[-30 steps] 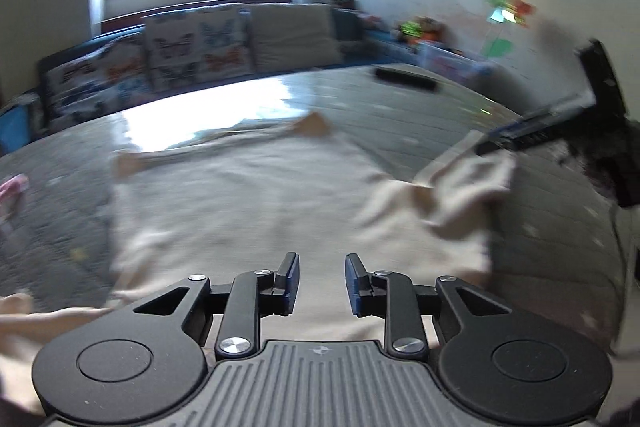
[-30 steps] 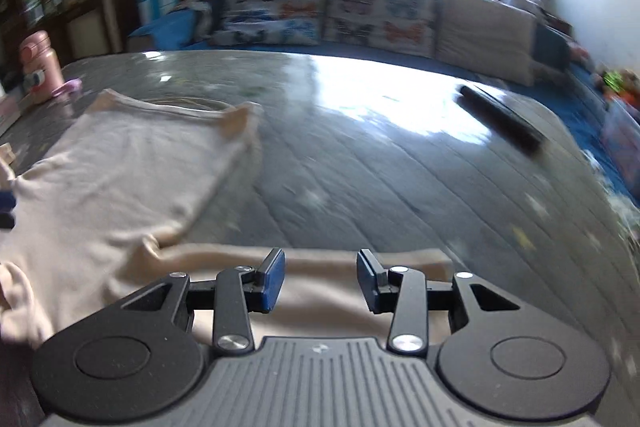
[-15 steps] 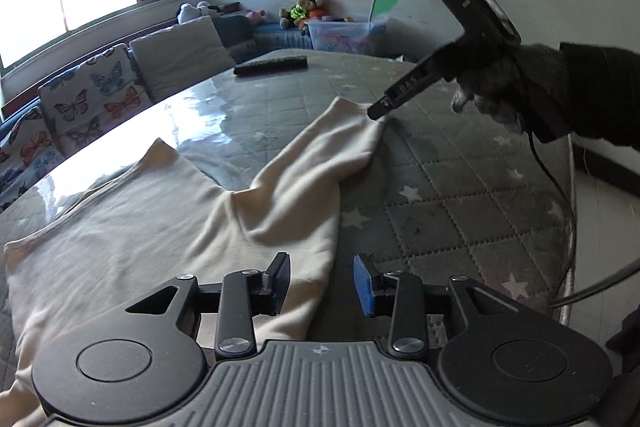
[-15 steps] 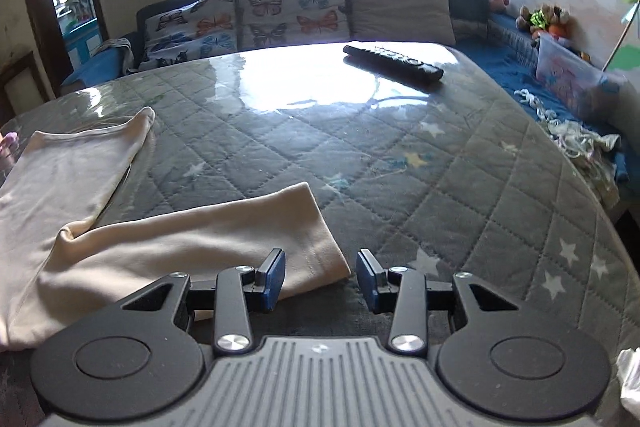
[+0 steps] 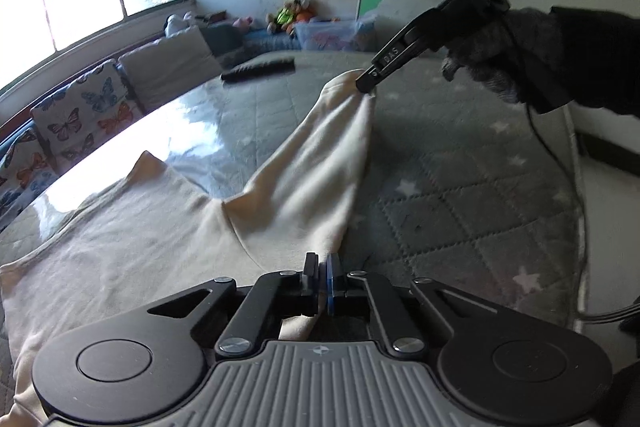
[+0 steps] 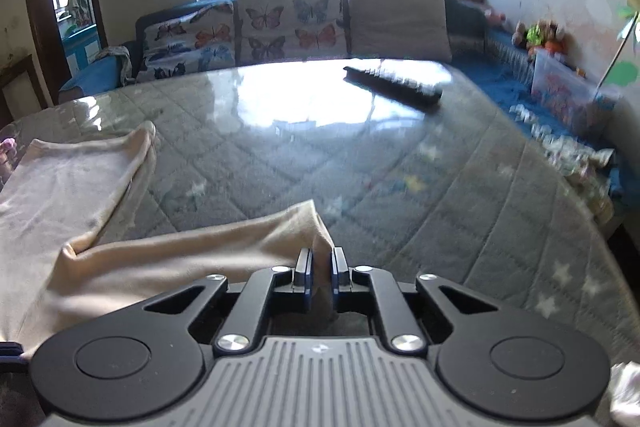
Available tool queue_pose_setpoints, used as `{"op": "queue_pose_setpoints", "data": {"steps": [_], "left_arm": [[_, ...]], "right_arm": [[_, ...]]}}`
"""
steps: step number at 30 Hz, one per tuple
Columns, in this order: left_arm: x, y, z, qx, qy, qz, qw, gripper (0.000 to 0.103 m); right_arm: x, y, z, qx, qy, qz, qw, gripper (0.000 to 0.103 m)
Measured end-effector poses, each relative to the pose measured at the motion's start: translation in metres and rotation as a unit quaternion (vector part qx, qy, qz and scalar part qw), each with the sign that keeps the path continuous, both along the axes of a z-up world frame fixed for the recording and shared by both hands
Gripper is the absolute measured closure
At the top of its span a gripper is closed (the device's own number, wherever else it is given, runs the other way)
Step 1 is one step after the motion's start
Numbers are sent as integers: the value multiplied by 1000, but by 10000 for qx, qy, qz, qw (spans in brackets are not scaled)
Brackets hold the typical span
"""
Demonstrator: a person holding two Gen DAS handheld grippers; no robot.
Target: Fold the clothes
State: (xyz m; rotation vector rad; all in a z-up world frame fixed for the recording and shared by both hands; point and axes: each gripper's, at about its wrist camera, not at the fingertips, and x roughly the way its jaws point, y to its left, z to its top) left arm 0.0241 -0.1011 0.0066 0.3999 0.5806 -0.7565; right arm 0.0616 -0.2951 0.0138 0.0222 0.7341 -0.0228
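**A:** Left wrist view first. What have we got?

**B:** The cream garment (image 5: 132,259) lies spread on the quilted worktop (image 5: 460,219), with one sleeve (image 5: 320,167) drawn out long. The left gripper (image 5: 321,269) has its fingers clenched on the near edge of that sleeve. Further off, the right gripper (image 5: 370,83) pinches the cuff end and holds it lifted a little off the quilt.

**A:** And the right wrist view?

**B:** The same from the other end: the right gripper (image 6: 320,267) has its fingers closed on the cuff corner, cloth bunched between them. The body of the garment (image 6: 68,179) lies to the left; a remote (image 6: 394,85) sits well apart near the far edge.

**A:** So how to fold it well?

**B:** I'd keep the sleeve lightly taut between both grips and carry it over the body in one sweep (slack would likely wrinkle it). Both ends should probably be lowered together, then let go only once the sleeve lies flat.
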Motion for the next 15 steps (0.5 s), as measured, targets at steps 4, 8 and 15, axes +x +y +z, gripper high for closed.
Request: {"op": "queue_pose_setpoints", "data": {"steps": [4,8,15], "left_arm": [[3,6,-1,-90,136,-60,9998,99],[5,5,-4,-178,333,-14,9993,95],[6,22,17,-425,227,287,9984,89]], "right_arm": [[-1,-2,3,-89,-31,-96,9999,95],[5,-4,-19,21,321,-153,9994,87],[-3,-9,-17,308,256,-121,9991,73]]}}
